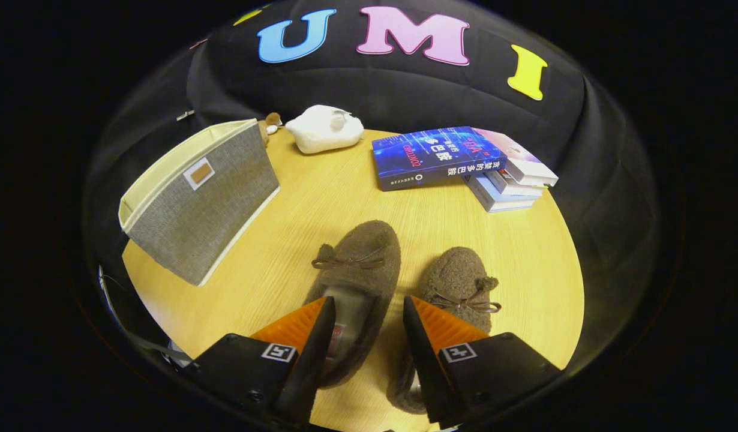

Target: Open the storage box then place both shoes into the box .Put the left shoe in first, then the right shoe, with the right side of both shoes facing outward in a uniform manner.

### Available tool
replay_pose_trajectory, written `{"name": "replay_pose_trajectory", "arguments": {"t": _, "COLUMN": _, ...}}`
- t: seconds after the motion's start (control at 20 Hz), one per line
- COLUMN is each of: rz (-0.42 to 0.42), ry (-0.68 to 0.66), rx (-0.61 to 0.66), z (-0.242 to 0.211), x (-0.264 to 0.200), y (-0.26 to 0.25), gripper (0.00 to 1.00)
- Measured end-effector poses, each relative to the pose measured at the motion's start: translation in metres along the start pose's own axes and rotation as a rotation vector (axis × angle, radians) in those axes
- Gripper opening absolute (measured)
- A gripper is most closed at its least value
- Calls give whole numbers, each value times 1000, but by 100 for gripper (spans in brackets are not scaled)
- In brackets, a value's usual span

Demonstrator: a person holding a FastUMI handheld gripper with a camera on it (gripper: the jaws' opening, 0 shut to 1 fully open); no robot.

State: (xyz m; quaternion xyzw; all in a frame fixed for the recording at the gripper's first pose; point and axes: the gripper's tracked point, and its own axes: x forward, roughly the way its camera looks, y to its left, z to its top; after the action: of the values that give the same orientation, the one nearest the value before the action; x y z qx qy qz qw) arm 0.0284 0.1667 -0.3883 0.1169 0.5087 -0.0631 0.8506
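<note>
Gripper (369,318) open, fingers straddling left shoe (357,270) w/o contact.

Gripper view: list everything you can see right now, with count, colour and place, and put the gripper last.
Table: one, round, light wood, under everything.
Storage box: one, grey fabric with cream trim, beyond the fingers to the left, still flat and unopened, standing tilted on its edge.
Shoes: two, brown fuzzy with bows. Left shoe lies between and just ahead of the fingers; right shoe just ahead of the right-hand finger.
Books: a stack of about four, blue one on top, far side of the table.
White plush toy: one, far edge, beside the box.
Small brown toy: one, behind the box, partly hidden.
Gripper: one, fingers open above the left shoe, holding nothing.
</note>
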Motion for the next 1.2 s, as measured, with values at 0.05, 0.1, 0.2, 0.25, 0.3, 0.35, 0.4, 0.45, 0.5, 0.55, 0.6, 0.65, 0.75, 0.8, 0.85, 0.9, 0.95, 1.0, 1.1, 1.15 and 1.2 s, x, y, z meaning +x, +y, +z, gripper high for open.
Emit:
{"name": "replay_pose_trajectory", "arguments": {"t": 0.05, "rz": -6, "ry": 8, "rx": 1, "z": -1, "x": 7, "y": -2, "gripper": 70}}
{"name": "replay_pose_trajectory", "arguments": {"t": 0.1, "rz": -18, "ry": 15, "rx": 5, "z": -1, "x": 18, "y": -5, "gripper": 69}}
{"name": "replay_pose_trajectory", "arguments": {"t": 0.2, "rz": -29, "ry": 25, "rx": 11, "z": 1, "x": 28, "y": -6, "gripper": 56}}
{"name": "replay_pose_trajectory", "arguments": {"t": 0.25, "rz": -40, "ry": 30, "rx": 9, "z": 1, "x": 34, "y": -8, "gripper": 55}}
{"name": "replay_pose_trajectory", "arguments": {"t": 0.3, "rz": -52, "ry": 40, "rx": 6, "z": -2, "x": 39, "y": -9, "gripper": 54}}
{"name": "replay_pose_trajectory", "arguments": {"t": 0.35, "rz": -64, "ry": 42, "rx": 11, "z": -3, "x": 45, "y": -10, "gripper": 46}}
{"name": "replay_pose_trajectory", "arguments": {"t": 0.4, "rz": -75, "ry": 45, "rx": 19, "z": -3, "x": 48, "y": -11, "gripper": 39}}
{"name": "replay_pose_trajectory", "arguments": {"t": 0.45, "rz": -91, "ry": 50, "rx": 28, "z": -7, "x": 51, "y": -13, "gripper": 30}}
{"name": "replay_pose_trajectory", "arguments": {"t": 0.5, "rz": -107, "ry": 47, "rx": 45, "z": -4, "x": 50, "y": -17, "gripper": 18}}
{"name": "replay_pose_trajectory", "arguments": {"t": 0.55, "rz": -103, "ry": 38, "rx": 85, "z": -1, "x": 52, "y": -15, "gripper": 9}}
{"name": "replay_pose_trajectory", "arguments": {"t": 0.6, "rz": -94, "ry": 40, "rx": 115, "z": -1, "x": 51, "y": -13, "gripper": 6}}
{"name": "replay_pose_trajectory", "arguments": {"t": 0.65, "rz": -88, "ry": 46, "rx": 131, "z": 0, "x": 48, "y": -12, "gripper": 6}}
{"name": "replay_pose_trajectory", "arguments": {"t": 0.75, "rz": -76, "ry": 25, "rx": 176, "z": 8, "x": 39, "y": -7, "gripper": 6}}
{"name": "replay_pose_trajectory", "arguments": {"t": 0.8, "rz": -71, "ry": 7, "rx": 207, "z": 16, "x": 31, "y": -5, "gripper": 6}}
{"name": "replay_pose_trajectory", "arguments": {"t": 0.85, "rz": -65, "ry": -5, "rx": 236, "z": 23, "x": 24, "y": -2, "gripper": 6}}
{"name": "replay_pose_trajectory", "arguments": {"t": 0.9, "rz": -62, "ry": -24, "rx": 247, "z": 33, "x": 16, "y": 1, "gripper": 6}}
{"name": "replay_pose_trajectory", "arguments": {"t": 0.95, "rz": -60, "ry": -43, "rx": 249, "z": 45, "x": 6, "y": 4, "gripper": 6}}
{"name": "replay_pose_trajectory", "arguments": {"t": 1.0, "rz": -58, "ry": -54, "rx": 250, "z": 57, "x": -4, "y": 9, "gripper": 6}}
{"name": "replay_pose_trajectory", "arguments": {"t": 1.1, "rz": -45, "ry": -72, "rx": 277, "z": 81, "x": -20, "y": 21, "gripper": 6}}
{"name": "replay_pose_trajectory", "arguments": {"t": 1.15, "rz": -32, "ry": -84, "rx": 292, "z": 97, "x": -28, "y": 30, "gripper": 6}}
{"name": "replay_pose_trajectory", "arguments": {"t": 1.2, "rz": -21, "ry": -99, "rx": 302, "z": 113, "x": -36, "y": 40, "gripper": 6}}
